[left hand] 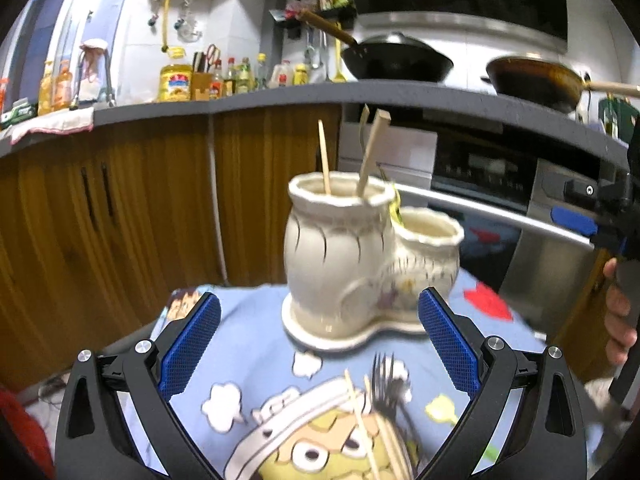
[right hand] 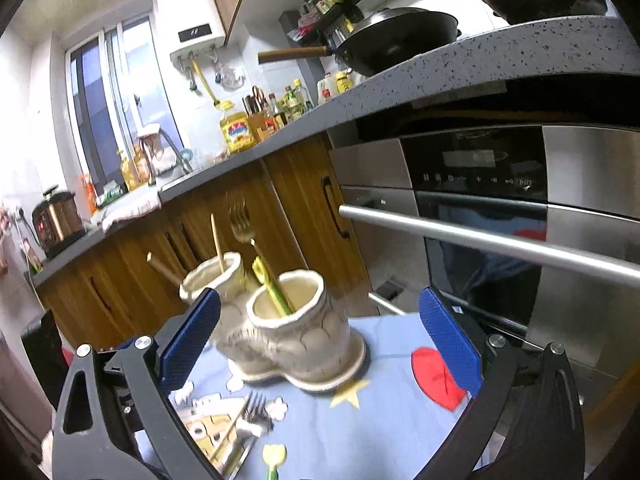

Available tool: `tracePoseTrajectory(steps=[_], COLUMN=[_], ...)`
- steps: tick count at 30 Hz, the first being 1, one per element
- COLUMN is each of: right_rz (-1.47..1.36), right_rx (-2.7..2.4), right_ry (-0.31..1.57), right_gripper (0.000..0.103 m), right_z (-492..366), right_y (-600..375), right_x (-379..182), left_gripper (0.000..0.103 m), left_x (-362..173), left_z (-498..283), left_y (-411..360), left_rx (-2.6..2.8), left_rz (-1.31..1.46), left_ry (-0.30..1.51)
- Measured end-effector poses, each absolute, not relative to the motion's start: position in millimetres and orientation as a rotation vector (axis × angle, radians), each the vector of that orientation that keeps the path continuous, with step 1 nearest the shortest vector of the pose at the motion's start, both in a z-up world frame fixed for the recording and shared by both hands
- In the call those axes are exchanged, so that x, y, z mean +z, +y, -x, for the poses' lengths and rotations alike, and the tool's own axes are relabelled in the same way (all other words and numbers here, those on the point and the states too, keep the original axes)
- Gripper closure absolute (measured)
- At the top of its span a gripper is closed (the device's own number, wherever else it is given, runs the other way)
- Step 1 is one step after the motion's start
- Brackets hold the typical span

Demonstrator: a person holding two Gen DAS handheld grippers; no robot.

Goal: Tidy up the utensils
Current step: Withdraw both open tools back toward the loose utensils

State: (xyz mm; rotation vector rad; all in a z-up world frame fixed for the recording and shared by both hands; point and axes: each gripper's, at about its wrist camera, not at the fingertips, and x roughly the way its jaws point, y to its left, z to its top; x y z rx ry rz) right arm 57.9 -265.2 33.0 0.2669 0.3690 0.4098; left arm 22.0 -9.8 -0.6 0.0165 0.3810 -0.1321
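A cream ceramic two-cup utensil holder [left hand: 360, 264] [right hand: 288, 328] stands on a blue cartoon cloth [left hand: 256, 344] [right hand: 380, 420]. Its taller cup holds wooden chopsticks [left hand: 325, 158] [right hand: 218, 240] and a fork [right hand: 241, 220]; the lower cup holds a green-and-yellow utensil [right hand: 272, 284]. On the cloth in front lie a metal fork [left hand: 390, 376] [right hand: 254, 410], loose chopsticks [left hand: 362, 428] [right hand: 230, 432] and a yellow-green spoon [right hand: 274, 458]. My left gripper [left hand: 320, 342] is open and empty, just short of the holder. My right gripper [right hand: 320, 340] is open and empty, with the holder's base seen between its fingers.
Wooden cabinets [left hand: 120, 208] and a steel oven with a bar handle [right hand: 480, 240] stand behind the cloth-covered surface. A grey counter [left hand: 280, 94] carries bottles and two woks [left hand: 396, 60]. A hand on the other gripper's handle [left hand: 620, 312] shows at the right.
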Motion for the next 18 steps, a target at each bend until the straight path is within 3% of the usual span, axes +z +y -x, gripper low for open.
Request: tracePoseTrajectory(steps=[18], right_rz=[-0.140], right_rx=[0.430], right_ry=[0.562], right_gripper=[0.004], right_z=[-62], right_y=[-241], right_x=[-38], left_gripper=[0.007], left_x=[-61], left_z=[-30], left_y=[-16], left_rx=[-0.143], left_rz=[-0.147], left_ry=[0.740])
